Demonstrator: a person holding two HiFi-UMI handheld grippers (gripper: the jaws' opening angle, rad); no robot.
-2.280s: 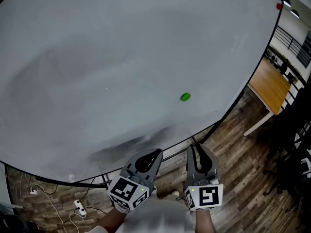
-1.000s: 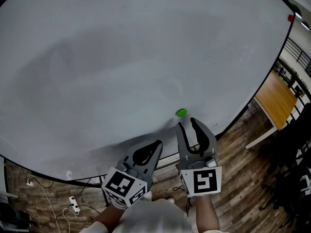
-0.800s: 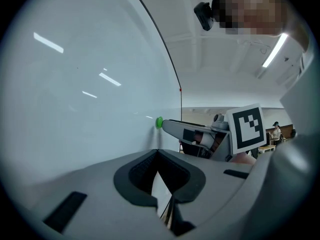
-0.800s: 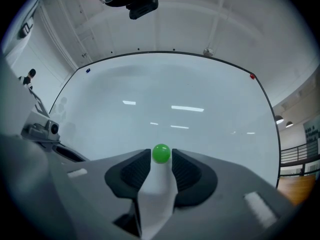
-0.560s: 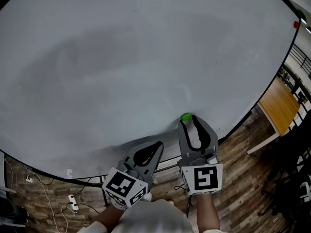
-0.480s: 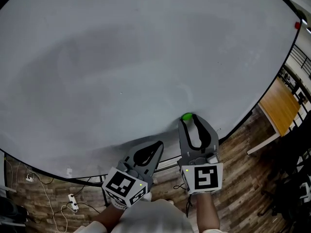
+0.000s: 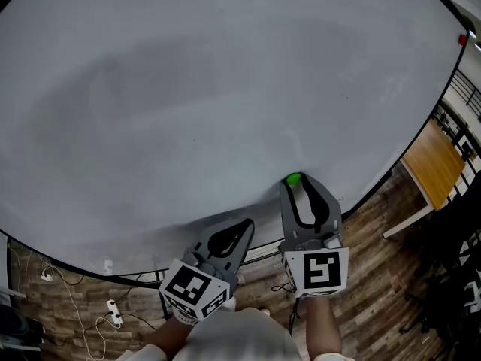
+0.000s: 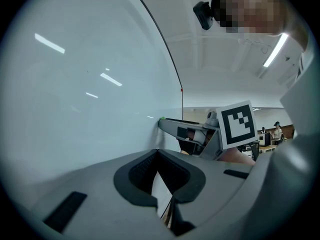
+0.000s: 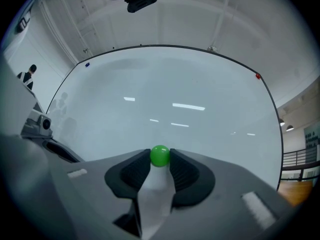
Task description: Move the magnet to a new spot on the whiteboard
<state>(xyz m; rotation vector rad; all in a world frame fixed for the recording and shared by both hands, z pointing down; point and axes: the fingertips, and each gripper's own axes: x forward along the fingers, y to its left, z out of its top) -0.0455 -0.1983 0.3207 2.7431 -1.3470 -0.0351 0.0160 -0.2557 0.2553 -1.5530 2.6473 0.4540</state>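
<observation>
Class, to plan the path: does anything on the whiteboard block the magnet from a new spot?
Nothing visible does. The right gripper grips the magnet; the whiteboard around it is bare, the left gripper low, apart.

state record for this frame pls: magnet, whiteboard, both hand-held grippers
magnet: green, round, against the whiteboard, low on its right part in the head view
right hand-held gripper: jaws closed on the magnet, one on each side
left hand-held gripper: jaws together, nothing between them, near the board's lower edge
task stage: magnet gripped, not yet placed elsewhere
</observation>
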